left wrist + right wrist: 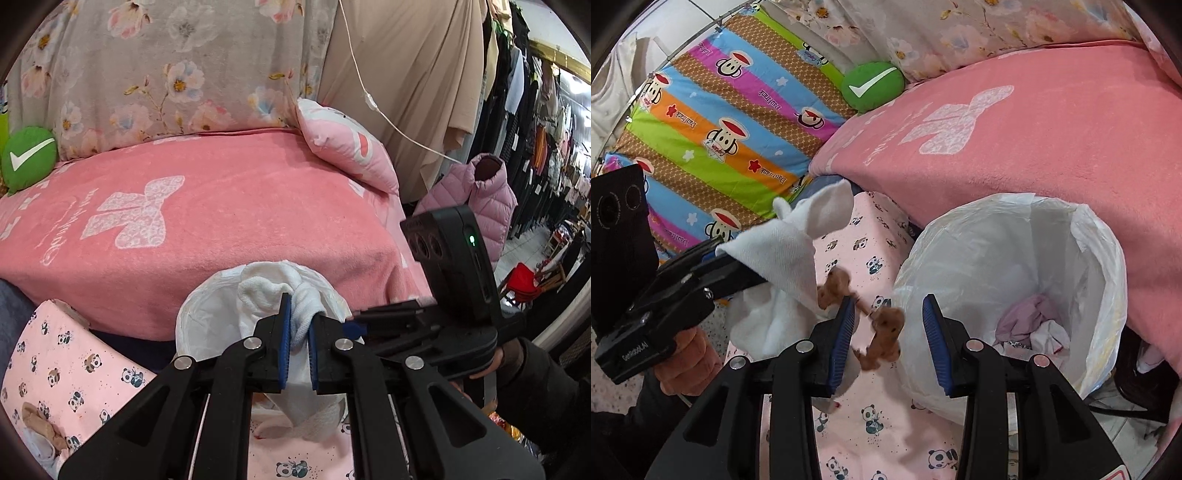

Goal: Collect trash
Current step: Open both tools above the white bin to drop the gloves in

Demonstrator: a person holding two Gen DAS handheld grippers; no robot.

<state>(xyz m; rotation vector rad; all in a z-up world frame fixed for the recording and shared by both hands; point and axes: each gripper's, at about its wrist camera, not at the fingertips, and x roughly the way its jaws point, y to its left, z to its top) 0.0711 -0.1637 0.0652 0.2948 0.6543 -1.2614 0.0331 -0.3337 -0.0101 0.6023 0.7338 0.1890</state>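
Note:
My left gripper (300, 314) is shut on a white cloth (258, 291), which bunches out past its blue pads. The right wrist view shows that left gripper (720, 251) at the left, with the cloth (790, 243) hanging from it. My right gripper (888, 332) stands open just left of a white bin bag (1100, 258). A blurred brown crumpled piece (886, 328) lies between its jaws, against the left pad and apart from the right one. Whether the piece rests on the sheet I cannot tell. Pink and white scraps (1030, 325) lie in the bag. The bag (199, 325) sits behind the cloth in the left wrist view.
A pink blanket (221, 221) covers the bed behind the bag. A panda-print sheet (871, 424) lies under the grippers, with another brown and white scrap (37, 421) on it. A green tick cushion (873, 86) and a striped quilt (731, 122) lie left. Clothes racks (535, 147) line the right.

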